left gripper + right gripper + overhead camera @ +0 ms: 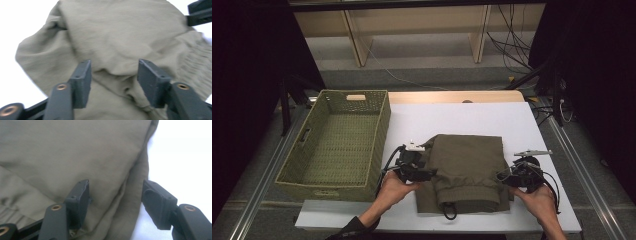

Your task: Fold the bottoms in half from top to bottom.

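Folded olive garment (468,170) on the white counter (472,120), left claw (428,175) at its left edge, right claw (506,176) at its right edge, woven green basket (337,145) beside it

Basket (337,145) walls the left — far tabletop (472,117) seemingly passable.

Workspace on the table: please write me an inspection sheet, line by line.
Surface: white table top, bare around the things.
Job's things: folded olive garment lies flat; black drawstring loop at its near edge; woven basket to its left.
Clutter: nothing seen.
Grippers: left tool open over a fold; right tool open astride the garment's edge.
Cables: black leads trail from both tools; loose wires on the floor behind.
Surroundings: wooden shelf legs, dark curtains.
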